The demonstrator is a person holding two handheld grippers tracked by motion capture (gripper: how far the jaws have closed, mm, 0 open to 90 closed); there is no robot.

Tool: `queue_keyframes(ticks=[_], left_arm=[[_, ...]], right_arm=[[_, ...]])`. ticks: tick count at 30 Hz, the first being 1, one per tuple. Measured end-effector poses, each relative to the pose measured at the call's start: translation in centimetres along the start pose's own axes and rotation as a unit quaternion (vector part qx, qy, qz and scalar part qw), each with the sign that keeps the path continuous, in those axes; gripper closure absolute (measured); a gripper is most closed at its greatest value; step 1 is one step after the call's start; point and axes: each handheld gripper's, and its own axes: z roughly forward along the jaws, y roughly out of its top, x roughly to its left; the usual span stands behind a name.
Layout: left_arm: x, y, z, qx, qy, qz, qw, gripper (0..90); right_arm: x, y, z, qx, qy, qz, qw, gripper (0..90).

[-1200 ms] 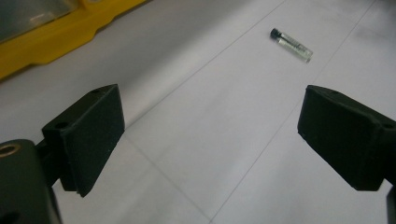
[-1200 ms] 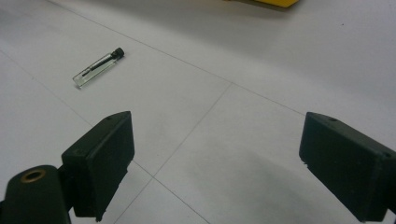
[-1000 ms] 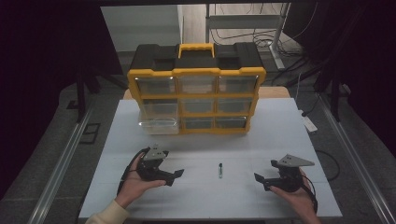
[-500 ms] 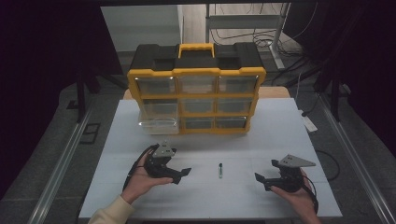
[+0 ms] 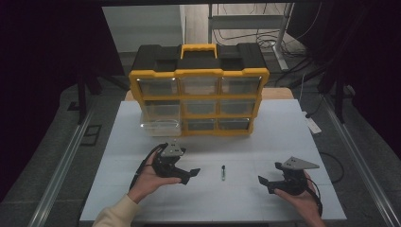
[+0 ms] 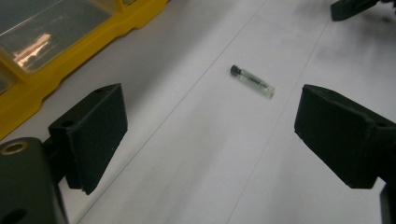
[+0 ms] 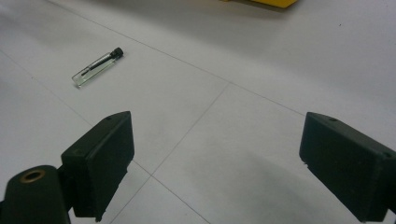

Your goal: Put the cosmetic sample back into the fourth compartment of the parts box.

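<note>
Table layout, seen from my operator position

The vial (image 5: pixel 223 172) lies on the table (image 5: pixel 283 142) between my left gripper (image 5: pixel 188 174) and right gripper (image 5: pixel 265 183), nearer the left. The drawer cabinet (image 5: pixel 198 97) stands behind all three, at the far edge.

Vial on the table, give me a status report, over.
Left tongs open, aimed at vial. Right tongs open, off to its side. Vial lying flat, untouched. Nothing between.

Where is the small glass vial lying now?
In the high view, the vial lies flat on the white table, between the left hand-held gripper and the right hand-held gripper.
</note>
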Motion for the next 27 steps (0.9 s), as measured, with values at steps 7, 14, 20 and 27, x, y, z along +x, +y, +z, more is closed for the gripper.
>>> queue_keyframes(ticks=[7,14,20,27], left_arm=[[-0.1,0.4,0.4,0.004,0.003,0.012,0.9999,10.1],[-0.2,0.9,1.2,0.006,0.003,0.025,0.9997,10.2],[-0.1,1.3,2.0,0.013,-0.003,0.029,0.9995,10.1],[0.1,1.6,2.6,0.016,-0.004,0.032,0.9994,10.2]], right_arm=[[0.0,0.0,-0.1,0.0,-0.002,0.0,1.0,10.7],[0.0,0.0,0.0,0.002,0.0,-0.001,1.0,10.7],[-0.3,0.1,-0.3,-0.005,0.008,0.016,0.9998,10.6],[-0.2,0.4,-0.7,-0.015,0.01,0.01,0.9998,10.6]])
